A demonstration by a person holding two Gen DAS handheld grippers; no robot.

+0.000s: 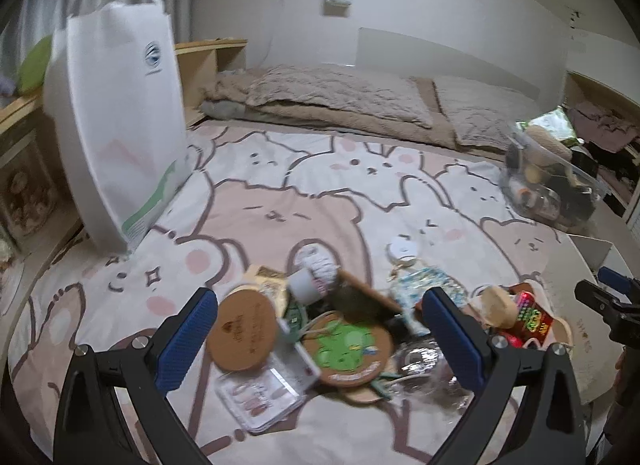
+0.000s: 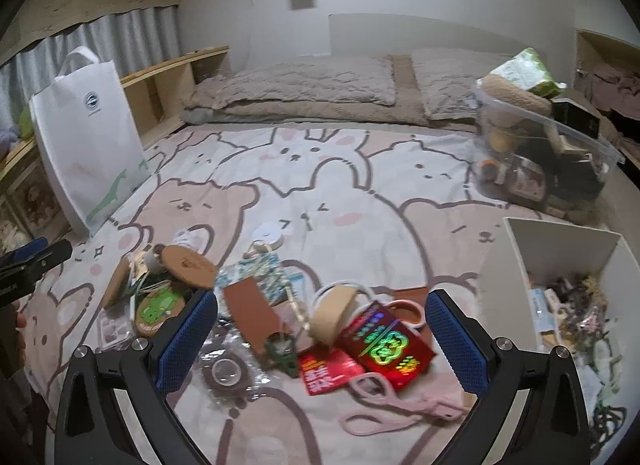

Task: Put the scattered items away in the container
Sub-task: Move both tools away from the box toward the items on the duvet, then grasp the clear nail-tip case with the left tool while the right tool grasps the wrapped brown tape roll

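Note:
Small items lie scattered in a heap on the bed cover. My left gripper point(image 1: 320, 329) hangs open just above a round cork coaster point(image 1: 244, 331), a green frog coaster point(image 1: 348, 349) and a clear sticker packet point(image 1: 260, 389). Over a red holographic packet point(image 2: 386, 349), a beige tape roll point(image 2: 332, 315), a brown card point(image 2: 250, 311) and pink scissors point(image 2: 384, 401), my right gripper point(image 2: 322, 329) is open too. Neither holds anything. A white open box point(image 2: 560, 245) with several small things in it stands to the right of the heap.
A white tote bag point(image 1: 116, 125) stands upright at the left of the bed. A full clear plastic bin point(image 2: 540, 153) sits at the far right by the pillows point(image 2: 304, 81). Wooden shelves point(image 2: 176, 81) line the left side. Bare cover lies between heap and pillows.

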